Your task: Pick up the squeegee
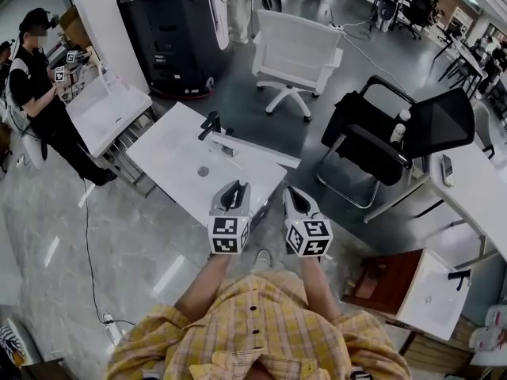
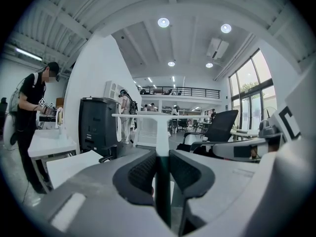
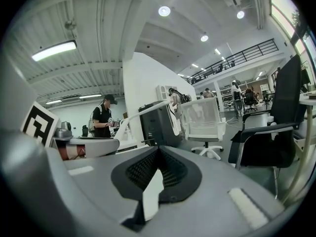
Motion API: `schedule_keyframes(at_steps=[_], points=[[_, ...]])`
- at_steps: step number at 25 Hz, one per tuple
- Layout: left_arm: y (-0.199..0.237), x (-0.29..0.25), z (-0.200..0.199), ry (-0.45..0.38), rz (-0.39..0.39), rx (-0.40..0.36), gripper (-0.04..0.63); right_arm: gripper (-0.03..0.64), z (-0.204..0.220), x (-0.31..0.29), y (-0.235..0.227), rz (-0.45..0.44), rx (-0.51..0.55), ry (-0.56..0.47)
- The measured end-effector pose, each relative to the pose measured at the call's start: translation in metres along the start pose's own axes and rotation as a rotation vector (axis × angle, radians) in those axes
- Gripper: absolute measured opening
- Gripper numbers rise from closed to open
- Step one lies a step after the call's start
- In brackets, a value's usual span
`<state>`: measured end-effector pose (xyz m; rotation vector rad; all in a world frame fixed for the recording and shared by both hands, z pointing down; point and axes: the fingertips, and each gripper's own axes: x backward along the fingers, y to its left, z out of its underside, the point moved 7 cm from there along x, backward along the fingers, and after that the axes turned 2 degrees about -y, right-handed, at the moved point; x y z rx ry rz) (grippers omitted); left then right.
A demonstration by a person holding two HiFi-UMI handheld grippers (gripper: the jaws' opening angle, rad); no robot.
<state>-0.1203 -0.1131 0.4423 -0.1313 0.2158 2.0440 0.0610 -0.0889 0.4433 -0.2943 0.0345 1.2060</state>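
Centrally in the head view stands a white table (image 1: 170,161). The squeegee (image 1: 261,152) is raised above the table's right side, its long white blade level and reaching past the edge. At the table's near edge, the left gripper (image 1: 232,187) is clamped on the squeegee's dark handle. Just right of it, the right gripper (image 1: 298,203) has its jaws closed on nothing. A black tool (image 1: 210,125) and a small round object (image 1: 203,171) lie on the table.
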Motion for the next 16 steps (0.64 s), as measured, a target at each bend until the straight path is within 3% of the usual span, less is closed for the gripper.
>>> schedule_keyframes(at_steps=[16], points=[[0.003,-0.016,0.004,0.001,0.002,-0.005,0.091,0.0,0.0,-0.007,-0.011,0.018,0.015,-0.004]])
